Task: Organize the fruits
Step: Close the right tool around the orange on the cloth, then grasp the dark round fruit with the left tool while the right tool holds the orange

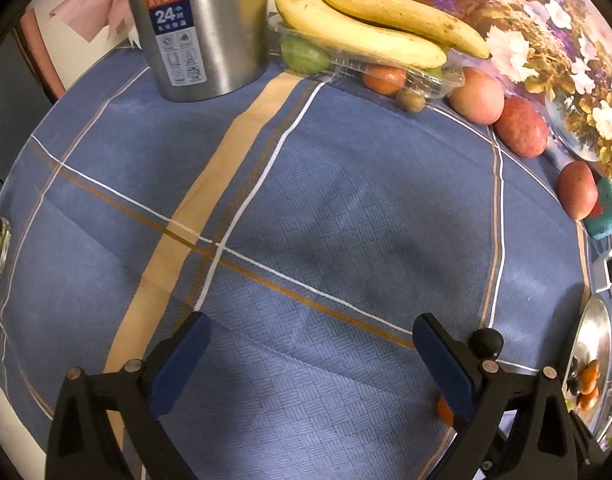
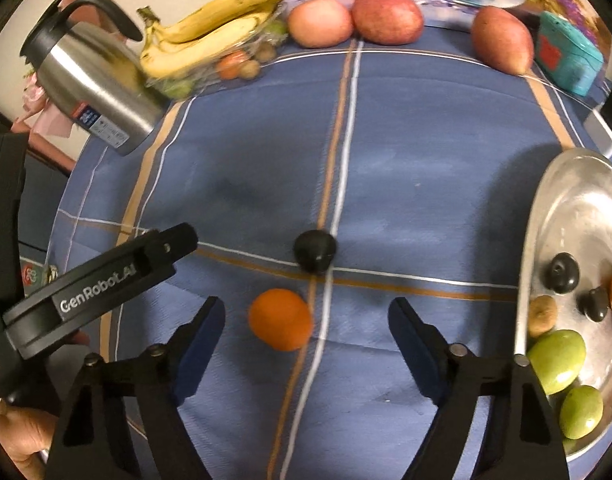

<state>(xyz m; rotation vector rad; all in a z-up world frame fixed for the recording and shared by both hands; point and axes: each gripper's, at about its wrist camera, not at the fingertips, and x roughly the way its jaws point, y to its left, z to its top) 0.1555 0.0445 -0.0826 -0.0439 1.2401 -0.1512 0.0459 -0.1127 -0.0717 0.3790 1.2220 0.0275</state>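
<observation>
**Both grippers spread wide, an orange and a plum loose on the cloth**

A woven blue tablecloth [image 1: 306, 208] with tan and white stripes fills both views, its basket-weave texture sharp in the left wrist view. At the top of that frame stands a brushed steel flask [image 1: 197, 28] with a printed label, and beside it a crinkled clear plastic tray [image 1: 386, 68] carries two curved, speckled bananas [image 1: 370, 32] over a green fruit and small round ones. Three smooth reddish apples [image 1: 520, 128] trail down the upper right edge.

The left gripper [image 1: 312, 344] sits at the bottom of its frame, blue-padded fingers [image 1: 181, 364] spread wide with only cloth between them. A glossy dark plum [image 1: 486, 343] peeks just behind the right-hand finger, and a sliver of orange [image 1: 444, 410] shows beneath it.

The right wrist view gives what the left hides: the whole round orange [image 2: 281, 319] lying low centre, and the plum [image 2: 314, 256] above it where the stripes cross, the two apart. The right gripper [image 2: 306, 324] is also parted wide, nothing gripped, the orange lying between its fingers nearer the left one, not touching. At right, a shiny metal dish [image 2: 566, 200] holds two green fruits [image 2: 556, 360], two dark plums, a brown one and orange pieces. The left gripper's black body enters at left, lettering legible.
</observation>
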